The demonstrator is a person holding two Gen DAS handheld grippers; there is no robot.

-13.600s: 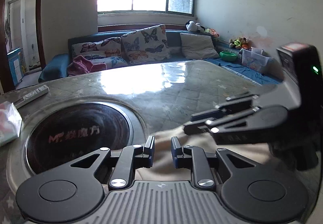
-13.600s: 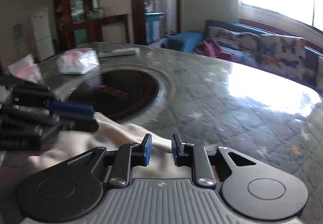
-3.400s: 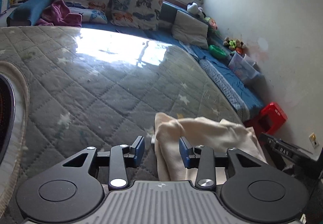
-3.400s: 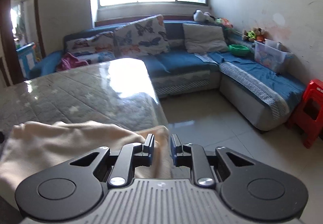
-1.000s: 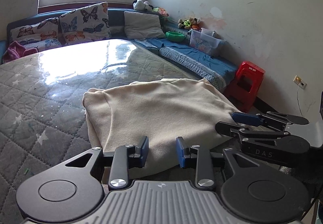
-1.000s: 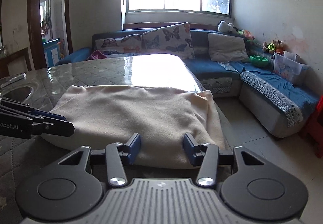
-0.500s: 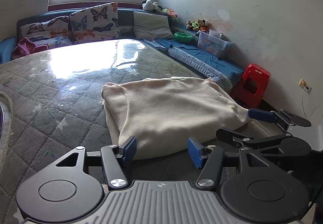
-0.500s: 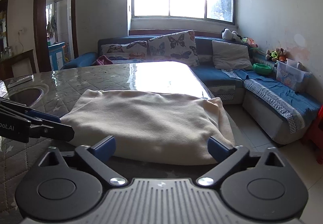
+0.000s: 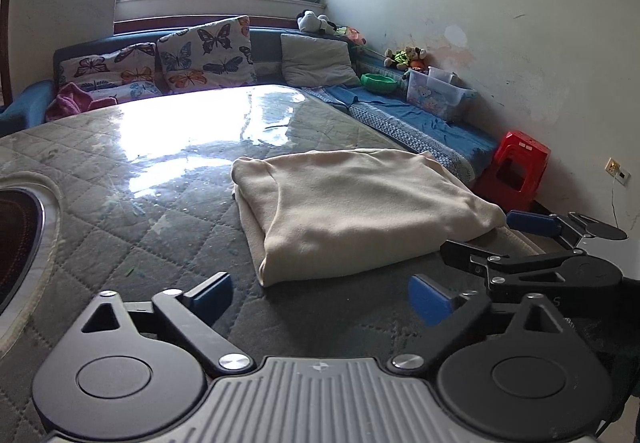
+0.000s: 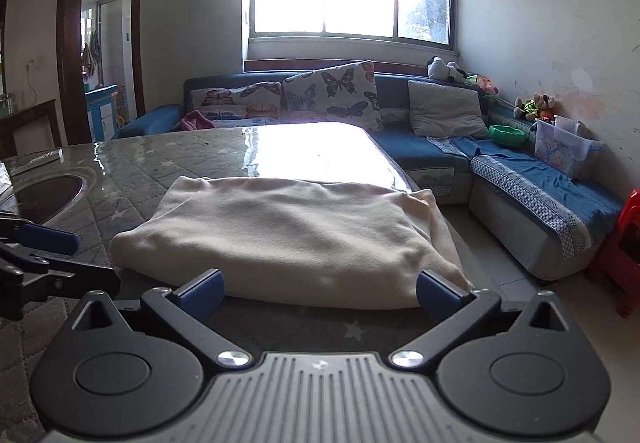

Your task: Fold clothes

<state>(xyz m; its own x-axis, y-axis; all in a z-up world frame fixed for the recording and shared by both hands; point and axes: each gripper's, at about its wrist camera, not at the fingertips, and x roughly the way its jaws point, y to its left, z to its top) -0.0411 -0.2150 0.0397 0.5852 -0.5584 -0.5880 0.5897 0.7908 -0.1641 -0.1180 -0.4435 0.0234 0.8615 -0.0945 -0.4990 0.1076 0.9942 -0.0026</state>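
Garment: my cream sweater (image 9: 352, 211) sits folded into a flat, roughly rectangular bundle on the quilted grey table (image 9: 120, 211), near the corner on the sofa side.

Long axis: from my right wrist cam the bundle (image 10: 288, 235) runs crosswise, left to right, so its long side faces me. From the left wrist cam it runs away toward the far right.

Edges: the thick folded edge faces my grippers; one end droops a little over the table's right-hand edge.

Left gripper (image 9: 320, 295): jaws are opening right now, blue pads spread wide, nothing between them. The sweater's near corner lies just ahead of the pads, not touching.

Right gripper (image 10: 320, 293): jaws spread all the way, nothing pinched. The sweater's near edge sits just beyond the fingertips, across the whole gap, and I can't see any contact.

Both together: each gripper shows in the other's cam, one at each near corner of the bundle.

Background: blue sofa (image 10: 420, 151) with butterfly cushions (image 10: 332, 91), red stool (image 9: 516, 171) by the wall.
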